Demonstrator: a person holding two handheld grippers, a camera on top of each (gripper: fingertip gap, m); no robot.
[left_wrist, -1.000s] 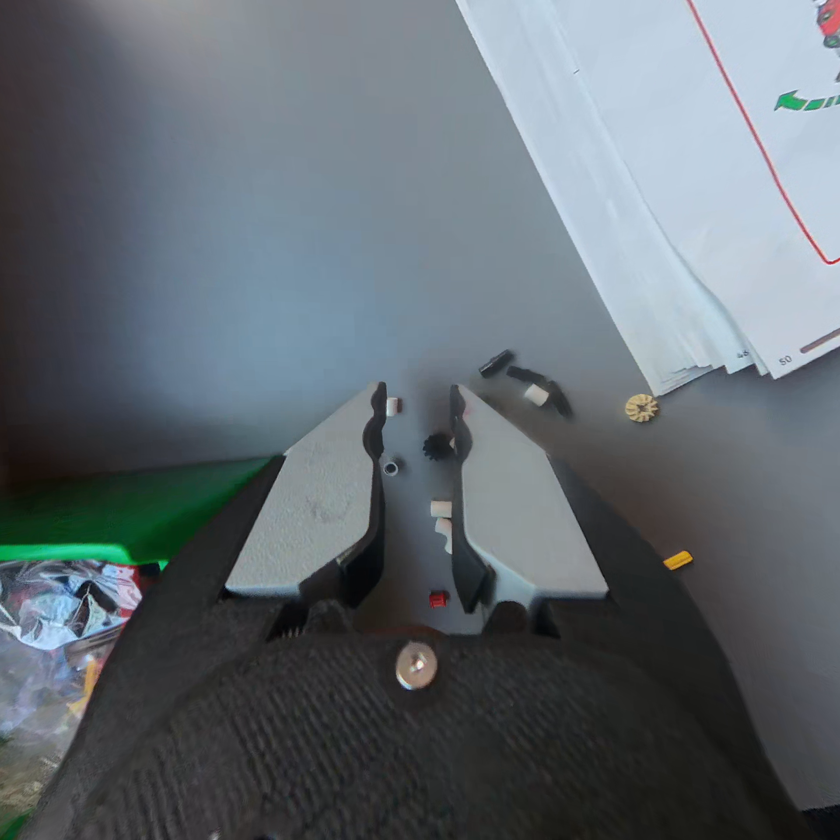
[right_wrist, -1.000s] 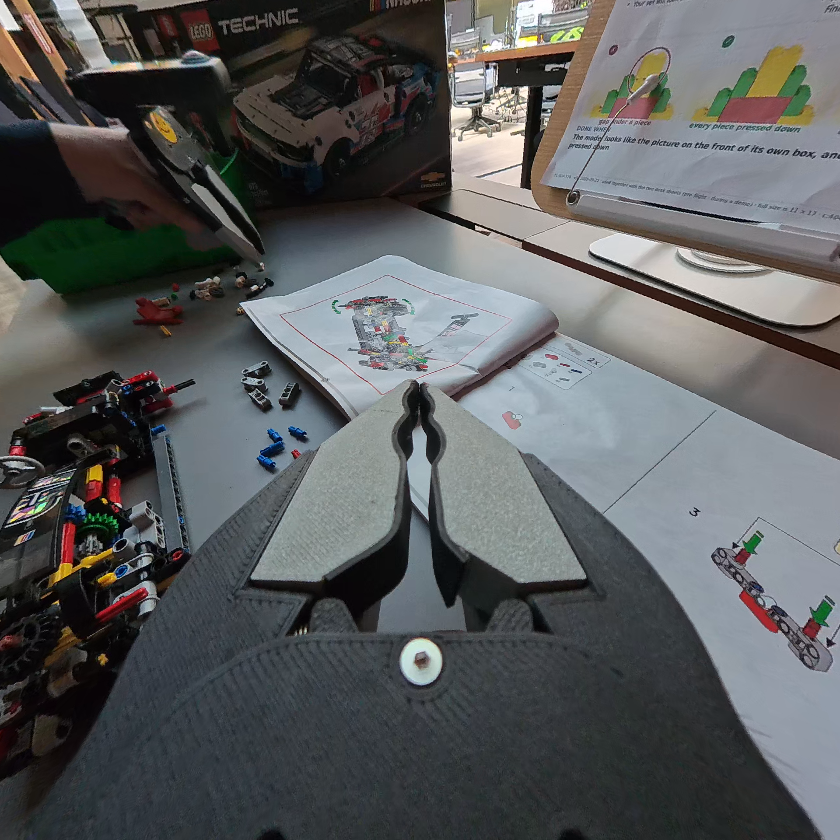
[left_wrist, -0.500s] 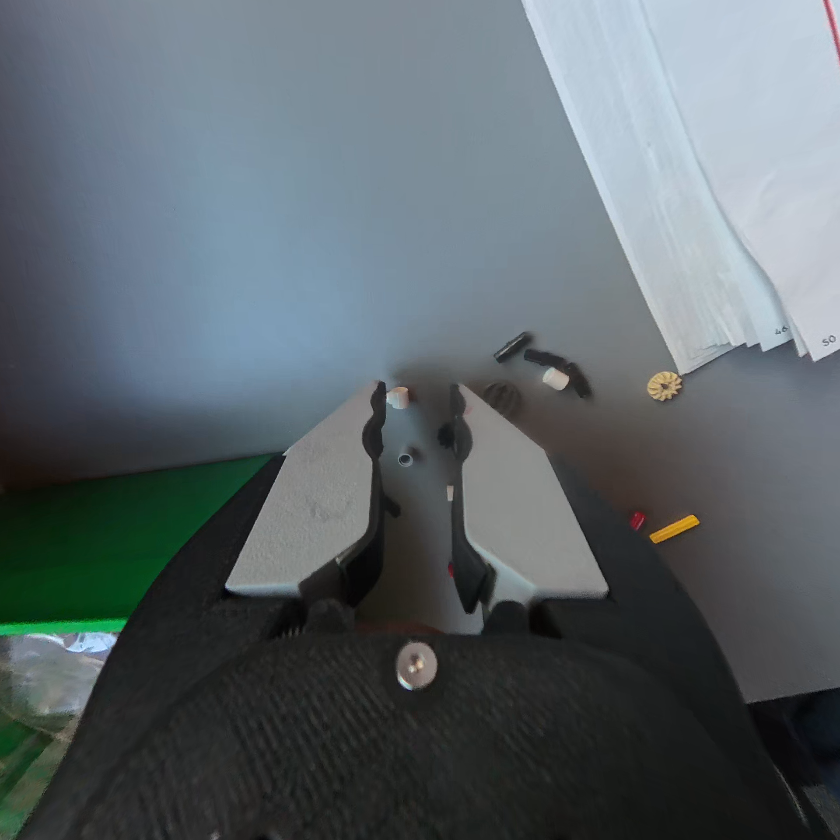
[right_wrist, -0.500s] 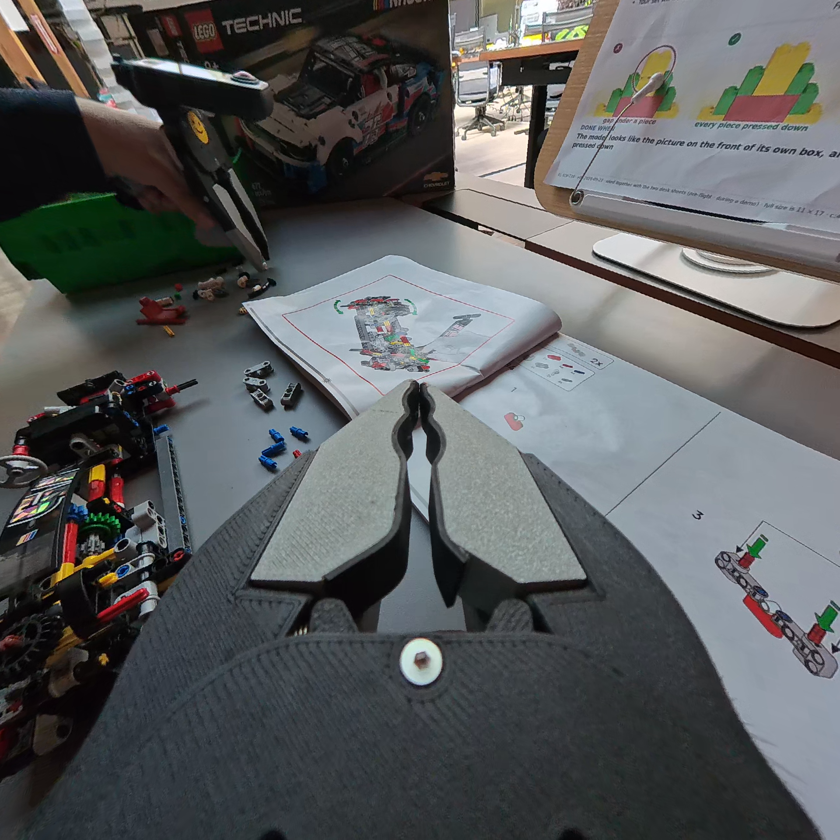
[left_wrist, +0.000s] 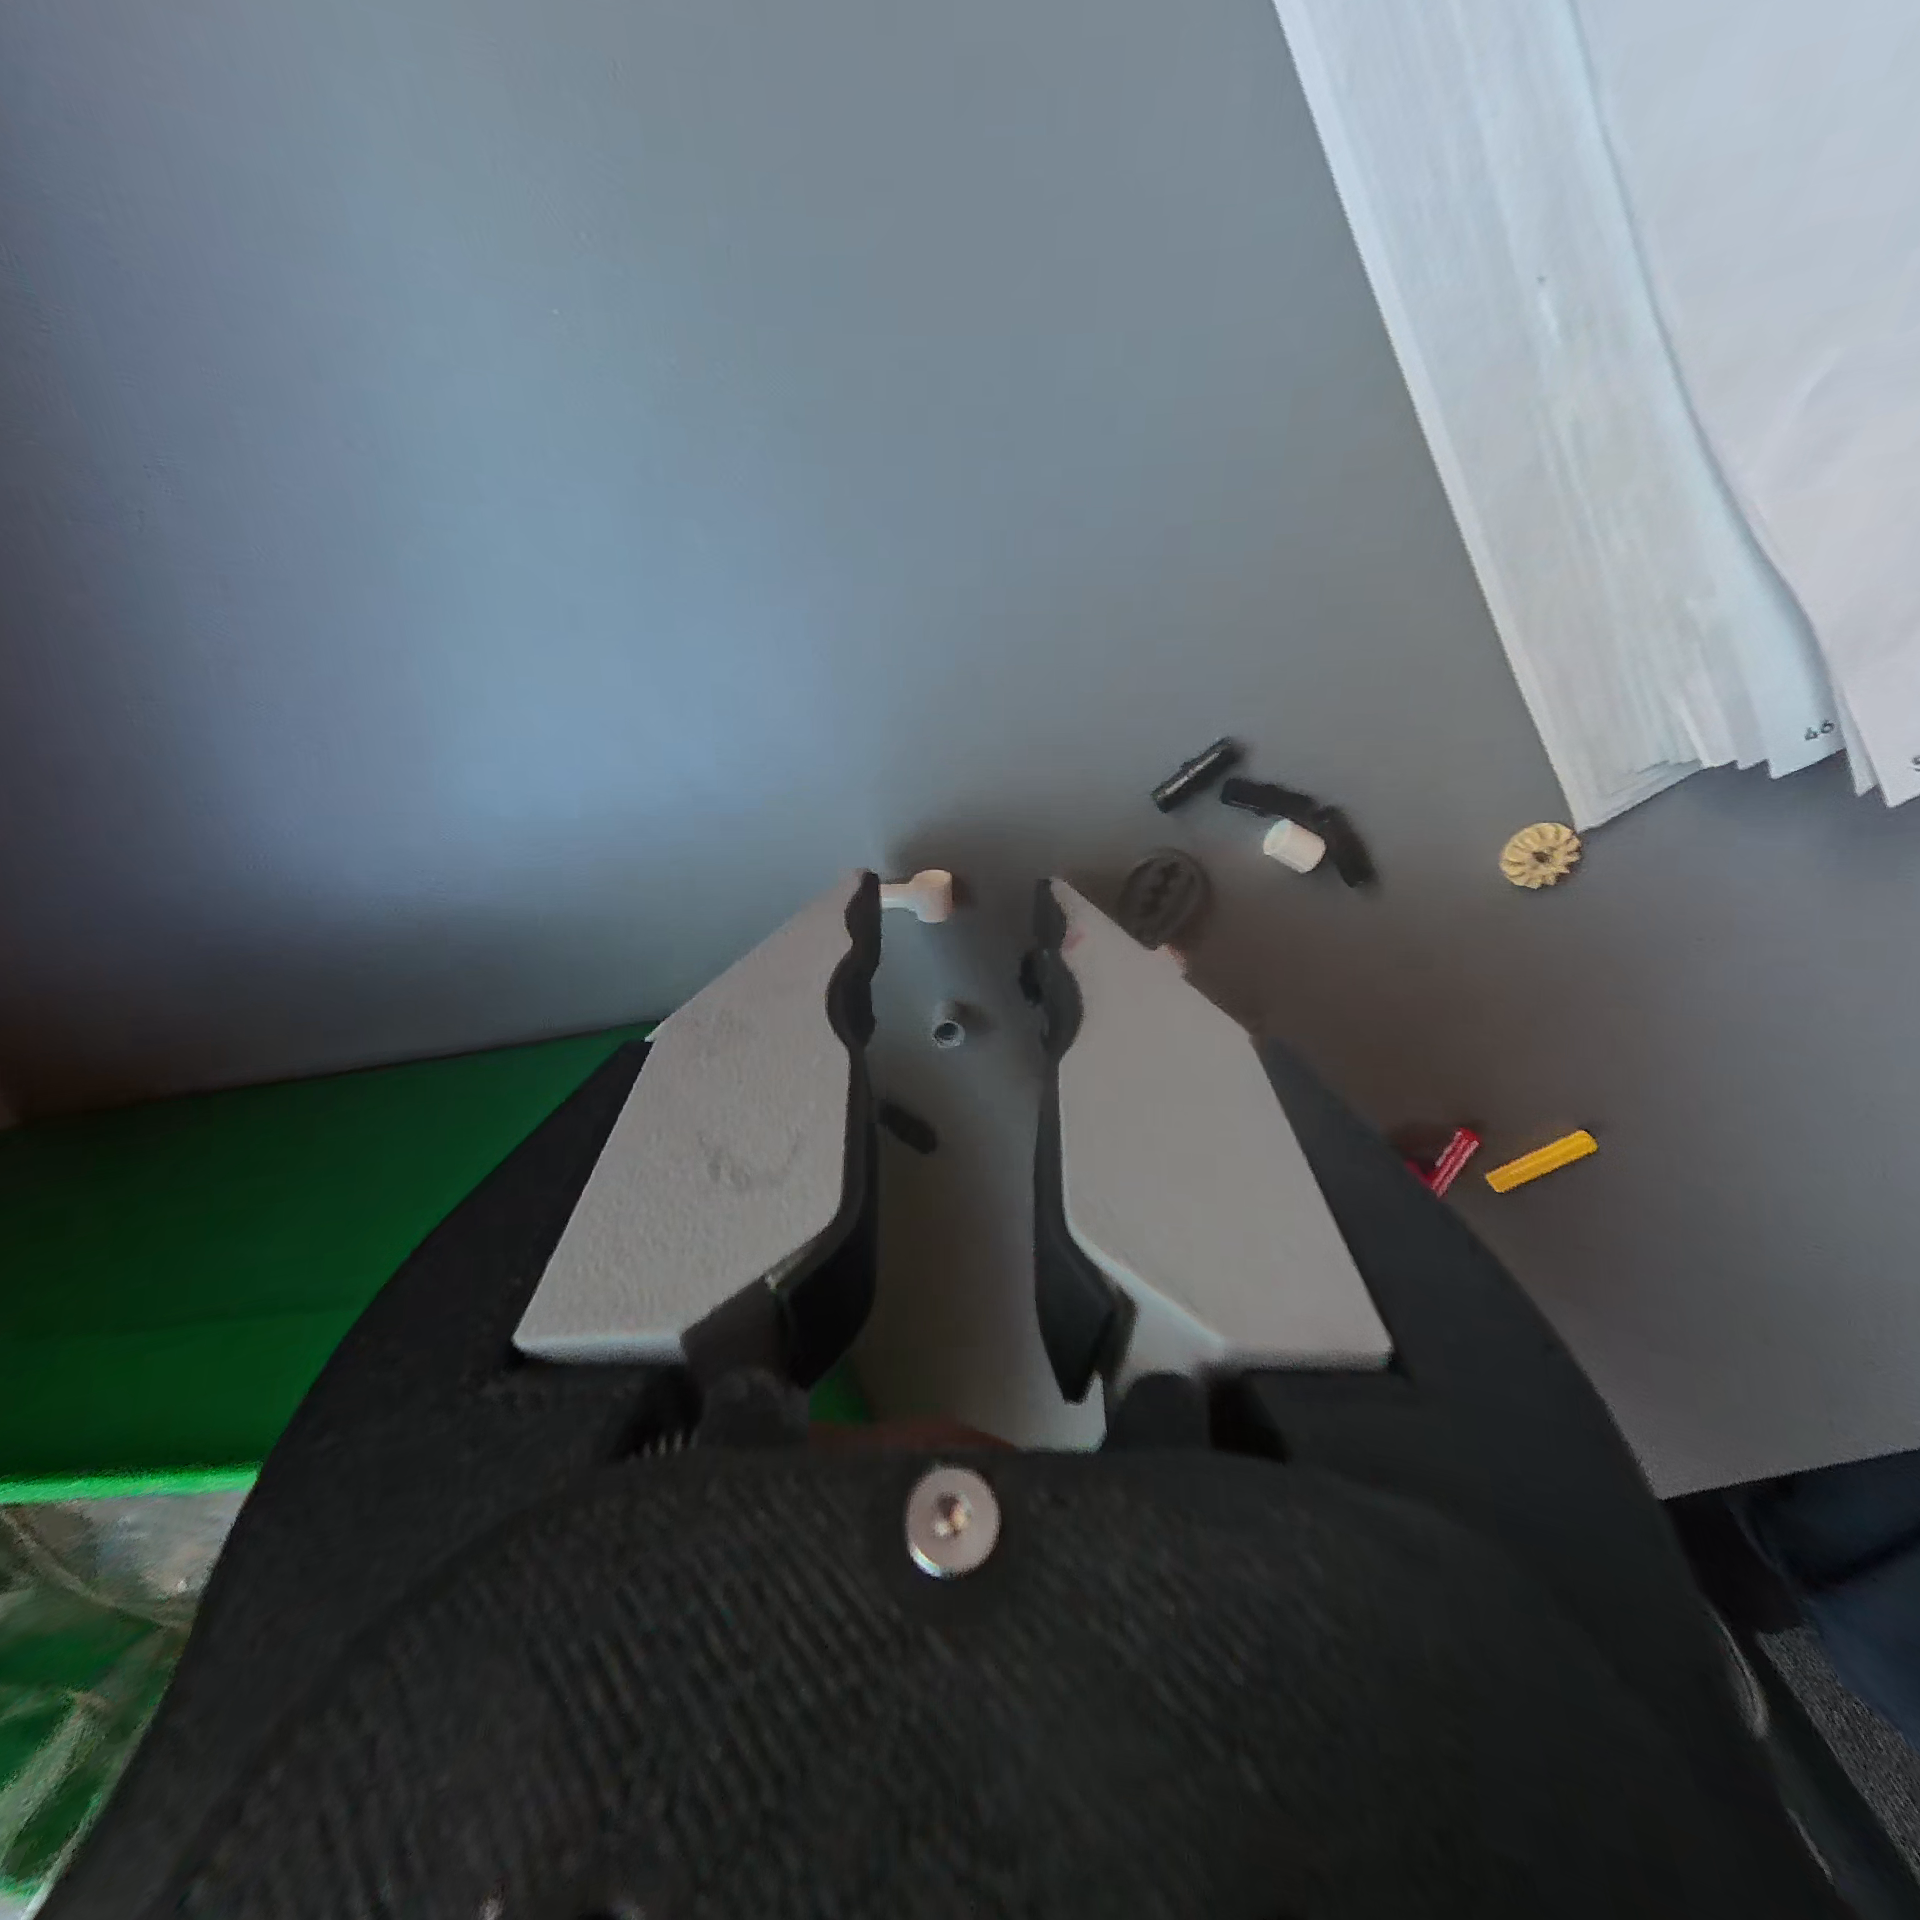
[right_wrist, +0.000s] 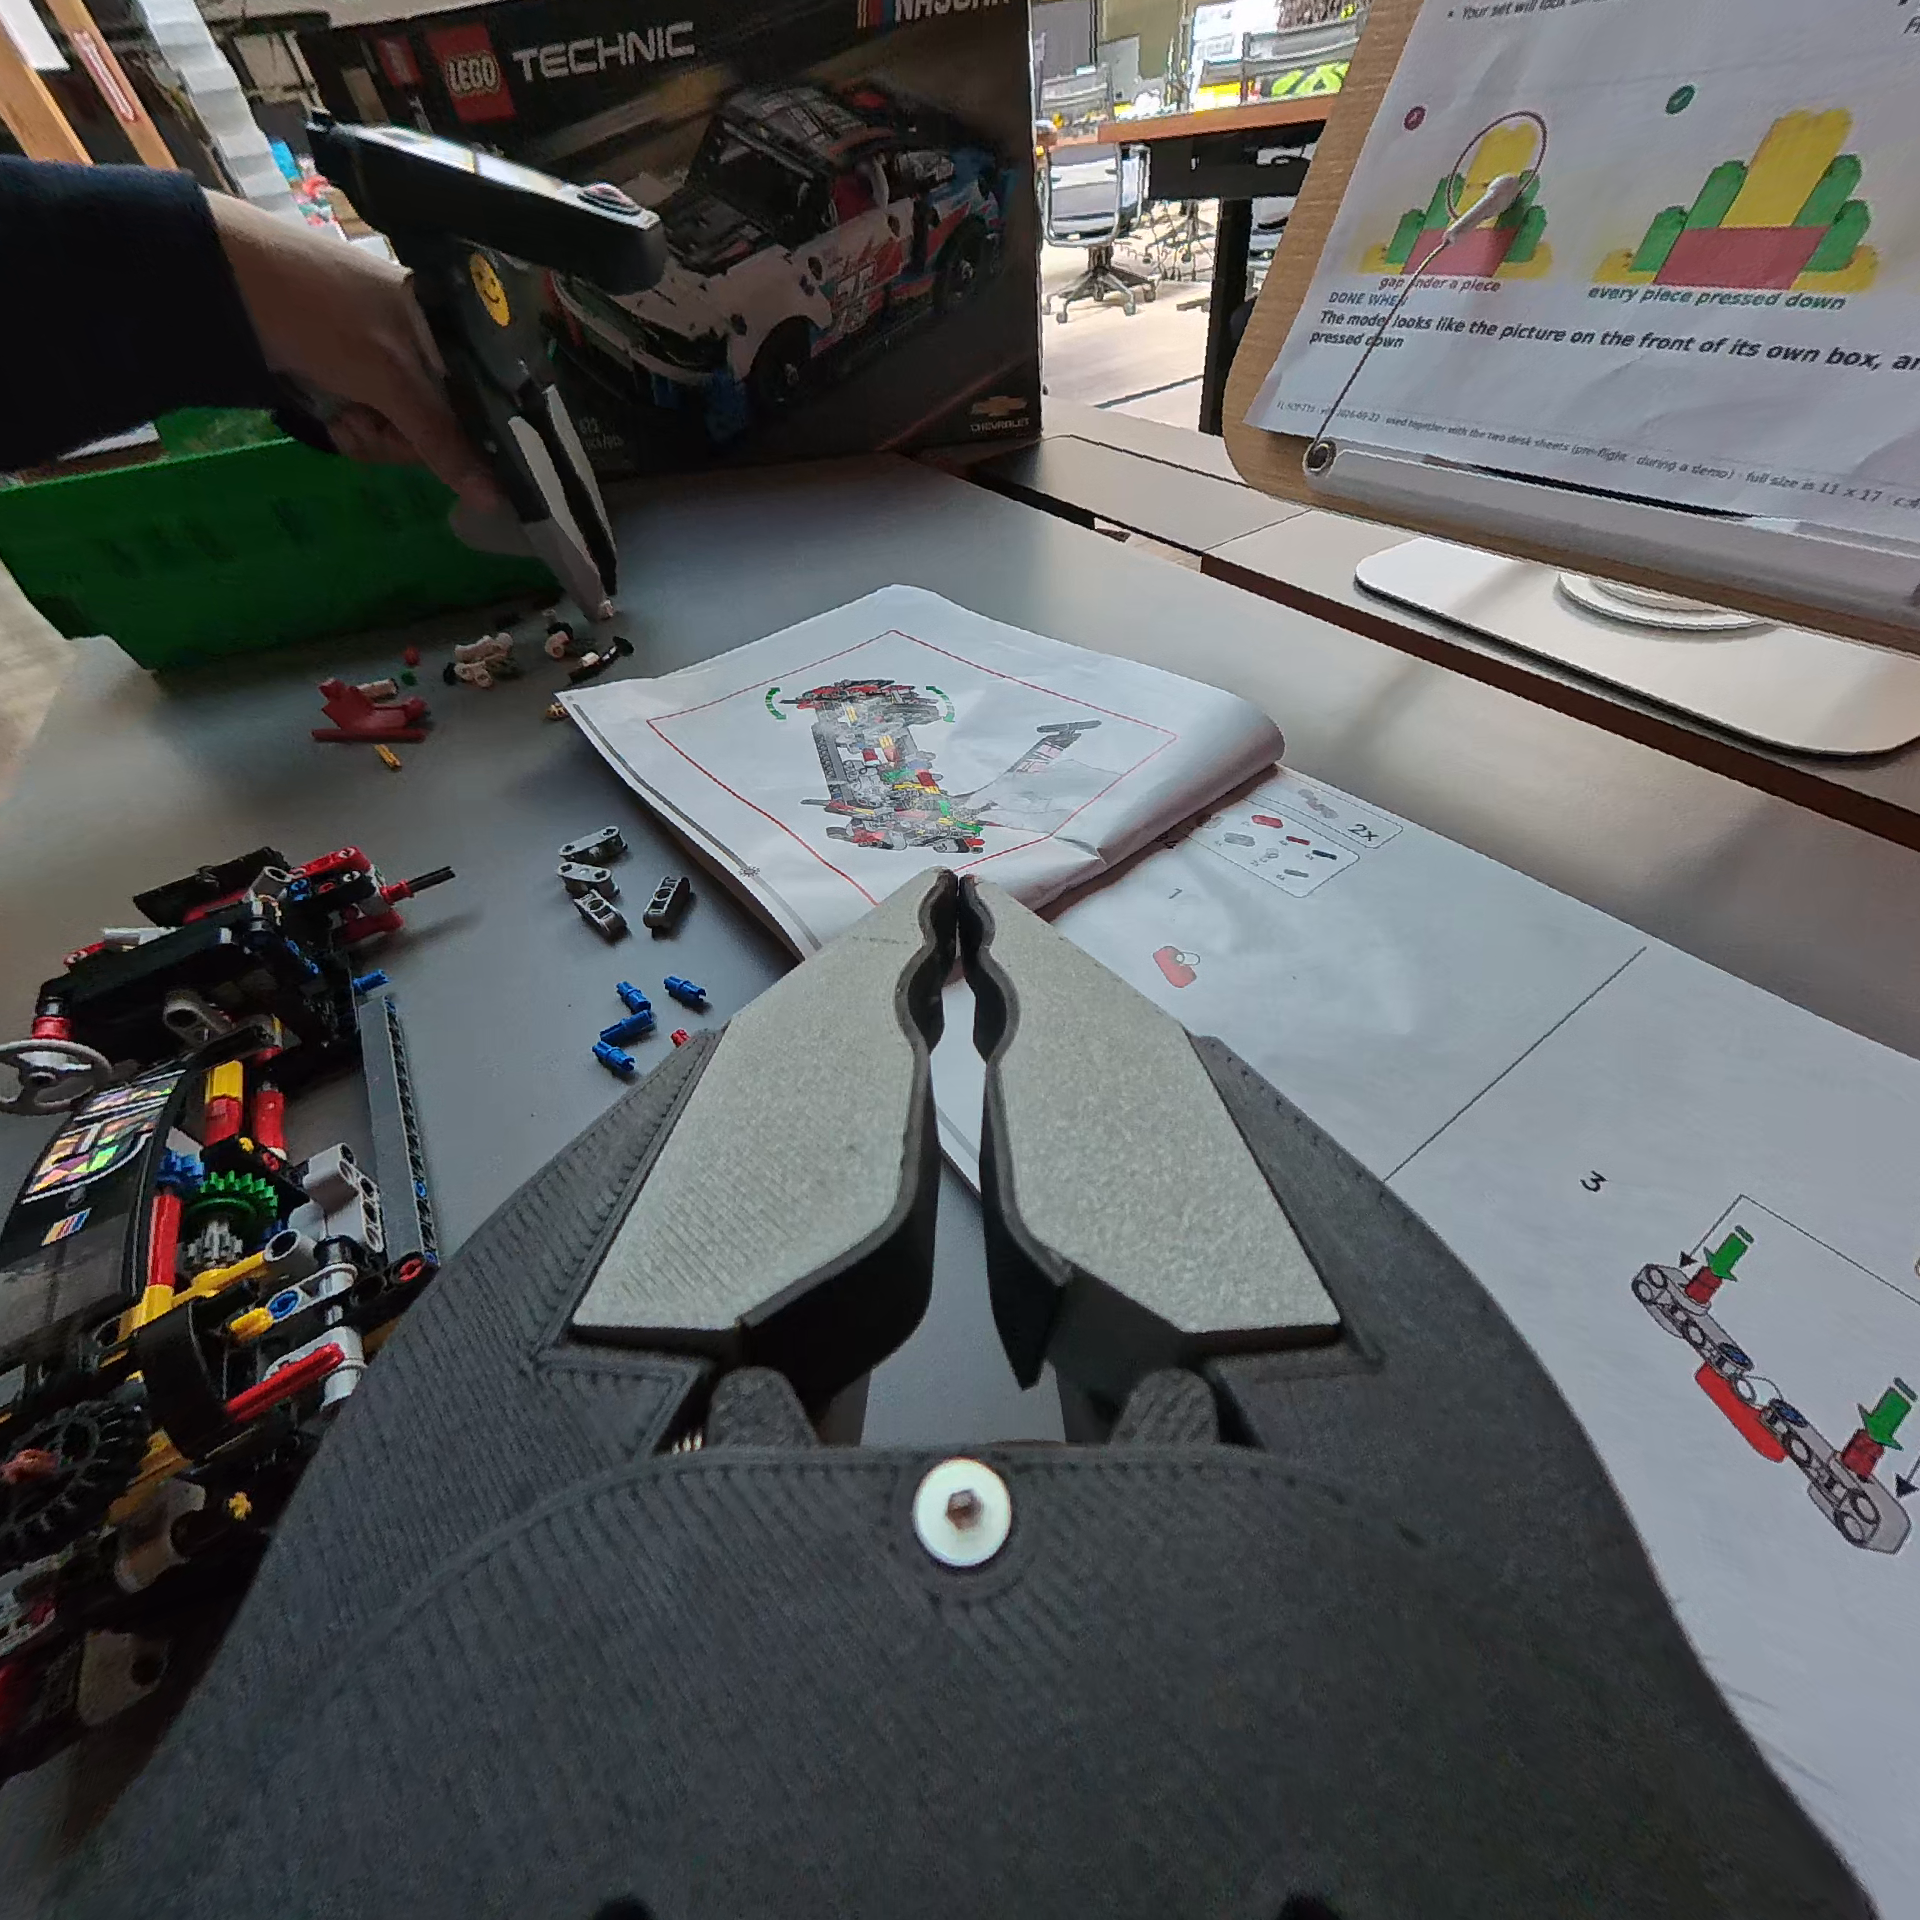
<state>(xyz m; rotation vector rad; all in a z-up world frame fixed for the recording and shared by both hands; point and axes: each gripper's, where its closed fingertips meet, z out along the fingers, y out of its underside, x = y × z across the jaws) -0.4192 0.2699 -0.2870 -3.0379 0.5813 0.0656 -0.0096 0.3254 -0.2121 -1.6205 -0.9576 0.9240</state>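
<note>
The left hand-held gripper (left_wrist: 956, 899) hangs spread, low over the grey worktop (left_wrist: 623, 468). A small white pin (left_wrist: 925, 894) lies just beside its left fingertip, contact unclear, and a tiny grey bush (left_wrist: 948, 1035) sits loose between the fingers. At lower left a green bin (left_wrist: 260, 1195) is cut off. The right hand-held gripper (right_wrist: 957, 883) is pressed together on nothing, over the instruction booklet (right_wrist: 935, 727), partly hiding it.

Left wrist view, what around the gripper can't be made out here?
- Left gripper: open; its body hides the table just under it.
- Dark round piece by the right finger: blurred, kind unclear.
- Green bin: cut by the left edge.
- Booklet: cut by the right edge.
</note>
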